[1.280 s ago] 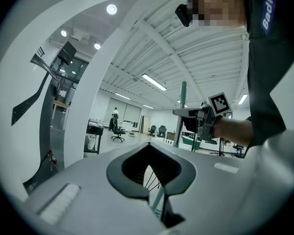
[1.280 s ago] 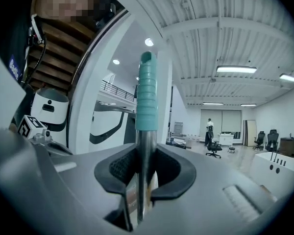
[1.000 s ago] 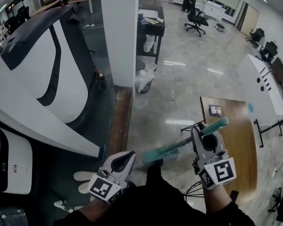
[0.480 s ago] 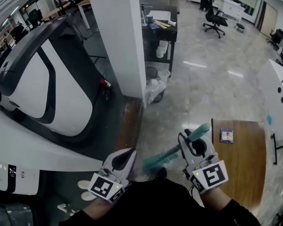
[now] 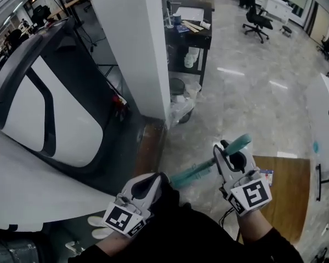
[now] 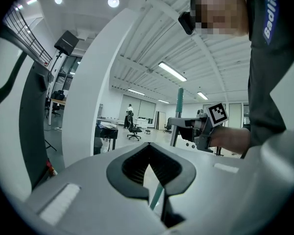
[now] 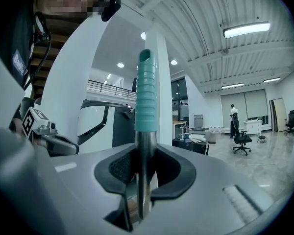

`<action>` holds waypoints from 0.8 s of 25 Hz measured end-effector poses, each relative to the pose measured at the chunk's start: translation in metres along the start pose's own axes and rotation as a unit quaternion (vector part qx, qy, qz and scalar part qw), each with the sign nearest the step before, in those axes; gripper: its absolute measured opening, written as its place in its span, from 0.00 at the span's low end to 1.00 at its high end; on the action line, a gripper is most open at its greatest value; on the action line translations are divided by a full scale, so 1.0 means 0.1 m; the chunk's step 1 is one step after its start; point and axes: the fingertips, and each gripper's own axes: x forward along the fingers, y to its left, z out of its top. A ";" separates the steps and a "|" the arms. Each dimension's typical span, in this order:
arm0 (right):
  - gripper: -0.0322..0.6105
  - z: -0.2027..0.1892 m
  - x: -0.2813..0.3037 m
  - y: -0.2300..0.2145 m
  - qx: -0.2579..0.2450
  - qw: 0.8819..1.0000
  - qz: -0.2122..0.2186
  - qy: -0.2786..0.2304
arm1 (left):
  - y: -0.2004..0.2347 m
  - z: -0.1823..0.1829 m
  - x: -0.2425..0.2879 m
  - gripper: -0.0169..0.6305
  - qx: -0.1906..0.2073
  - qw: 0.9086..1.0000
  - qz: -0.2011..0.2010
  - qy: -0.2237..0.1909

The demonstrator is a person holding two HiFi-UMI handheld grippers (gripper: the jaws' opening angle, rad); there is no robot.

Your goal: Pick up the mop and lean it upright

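Head view: the right gripper [image 5: 222, 153] is closed on the mop [image 5: 237, 144], just under its teal grip. The left gripper [image 5: 152, 182] is beside the lower shaft, not on it.
Left gripper view: its jaws meet at the tips and press on nothing. A strip of the shaft shows below them.
Right gripper view: the shaft stands upright between the pads, firmly held.
Done: the mop seems picked up.
Left: to lean it, perhaps on the white pillar [image 5: 134, 48]. The mop head is hidden.

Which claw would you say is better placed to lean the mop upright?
Right, probably: the right claw grips the mop pole below its teal grip, while the left claw is shut on nothing.
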 end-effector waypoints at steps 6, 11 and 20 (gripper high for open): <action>0.18 0.03 0.75 -0.39 -0.032 0.999 0.002 0.028 | 0.72 0.17 0.66 0.05 -0.012 0.999 -0.032 -0.021; 0.18 -0.20 1.44 -0.56 -0.059 0.995 0.026 0.075 | 1.35 0.39 1.08 0.05 -0.022 0.998 -0.054 -0.035; 0.18 -0.76 2.40 -1.05 -0.075 0.988 0.047 0.124 | 2.02 0.43 1.49 0.05 -0.030 0.998 -0.043 -0.016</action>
